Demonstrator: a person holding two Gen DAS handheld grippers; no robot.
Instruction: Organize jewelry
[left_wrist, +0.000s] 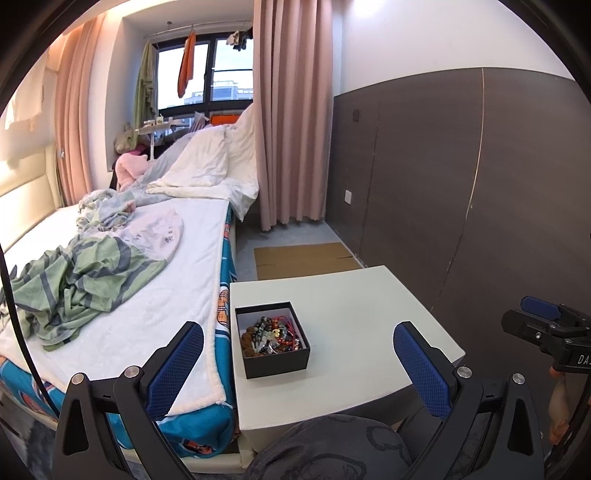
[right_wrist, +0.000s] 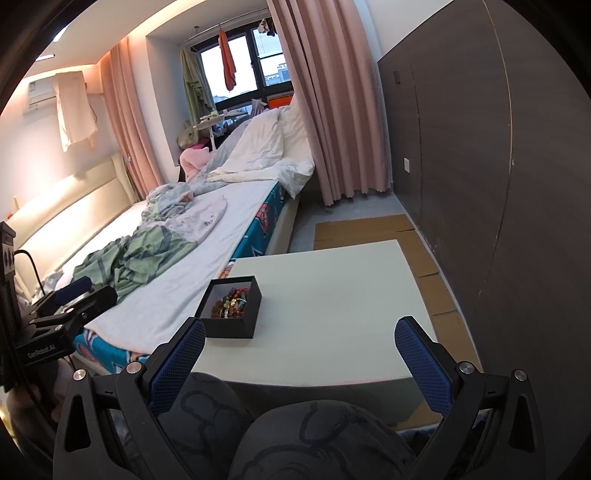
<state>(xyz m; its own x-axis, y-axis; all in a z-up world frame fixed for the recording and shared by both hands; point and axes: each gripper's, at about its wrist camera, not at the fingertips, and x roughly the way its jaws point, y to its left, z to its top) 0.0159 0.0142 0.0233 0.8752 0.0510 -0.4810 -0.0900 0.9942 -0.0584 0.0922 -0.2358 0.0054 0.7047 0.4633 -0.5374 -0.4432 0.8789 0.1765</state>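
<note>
A black open box (left_wrist: 271, 339) holds a heap of bead bracelets and cords (left_wrist: 273, 338). It sits at the left edge of a white table (left_wrist: 351, 325), beside the bed. The box also shows in the right wrist view (right_wrist: 231, 308), with the beads (right_wrist: 231, 302) inside. My left gripper (left_wrist: 297, 354) is open and empty, held back from the table's near edge, with the box between its fingers' lines. My right gripper (right_wrist: 299, 352) is open and empty, also short of the table (right_wrist: 325, 295), the box ahead and to its left.
A bed (left_wrist: 147, 280) with crumpled clothes (left_wrist: 81, 280) runs along the table's left side. A dark panelled wall (left_wrist: 461, 184) stands on the right. Flat cardboard (left_wrist: 303, 258) lies on the floor beyond the table. My patterned knees (right_wrist: 288, 432) sit below the grippers.
</note>
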